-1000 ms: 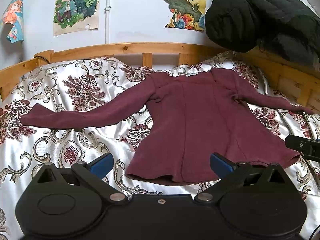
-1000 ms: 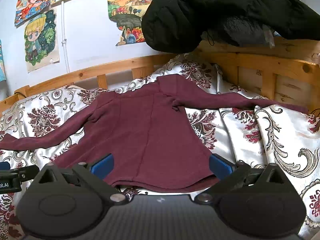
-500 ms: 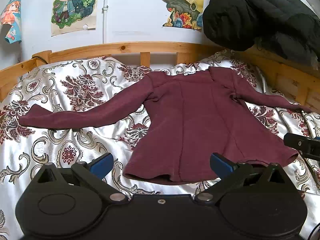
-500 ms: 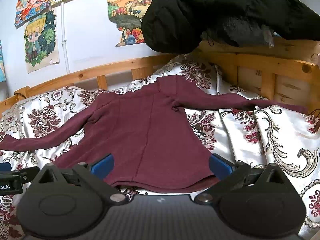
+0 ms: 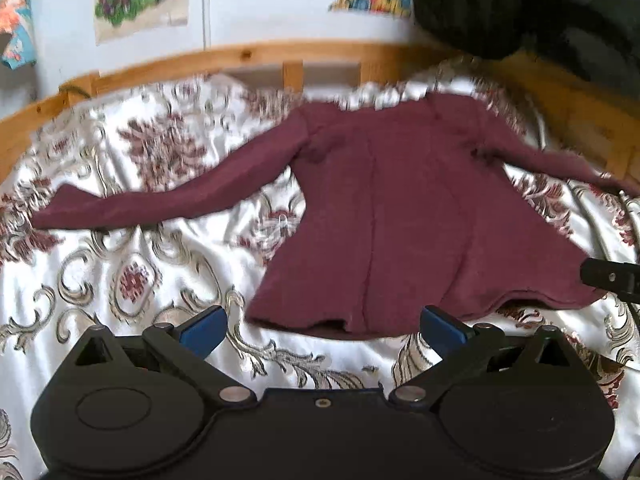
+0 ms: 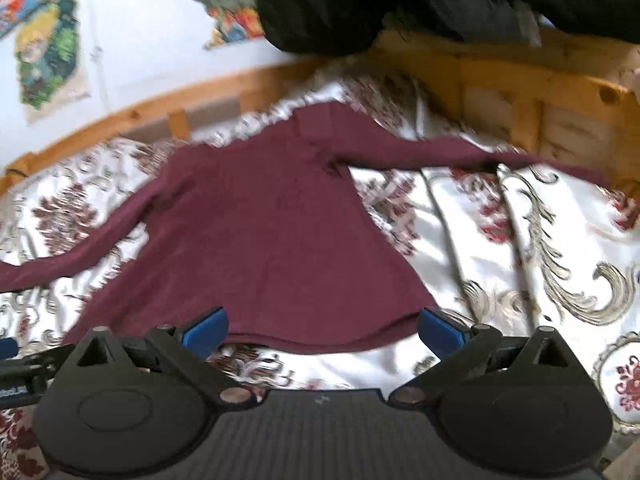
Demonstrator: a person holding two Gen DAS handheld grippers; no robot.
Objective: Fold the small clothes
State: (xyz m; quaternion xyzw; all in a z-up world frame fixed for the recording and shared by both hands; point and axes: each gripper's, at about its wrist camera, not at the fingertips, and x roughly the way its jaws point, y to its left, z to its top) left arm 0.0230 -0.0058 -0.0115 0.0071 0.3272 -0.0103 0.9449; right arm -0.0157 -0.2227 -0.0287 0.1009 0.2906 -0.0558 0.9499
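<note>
A small maroon long-sleeved top point(image 5: 404, 208) point(image 6: 264, 240) lies flat on the patterned bedspread, hem nearest me, both sleeves spread out to the sides. My left gripper point(image 5: 322, 330) is open just short of the hem's left part, holding nothing. My right gripper point(image 6: 322, 330) is also open, over the hem's right part, holding nothing. The right gripper's tip point(image 5: 608, 278) shows at the right edge of the left wrist view; the left gripper's tip point(image 6: 16, 368) shows at the left edge of the right wrist view. Both views are motion-blurred.
A white satin bedspread point(image 5: 132, 280) with floral print covers the bed. A wooden bed rail point(image 5: 240, 54) runs along the back and right side point(image 6: 552, 120). A black padded jacket point(image 5: 532, 4) hangs over the right rail. Posters hang on the wall.
Both cameras have moved and the views have blurred; the top sits lower in the frames. Both grippers stay open and the top has not shifted on the bed.
</note>
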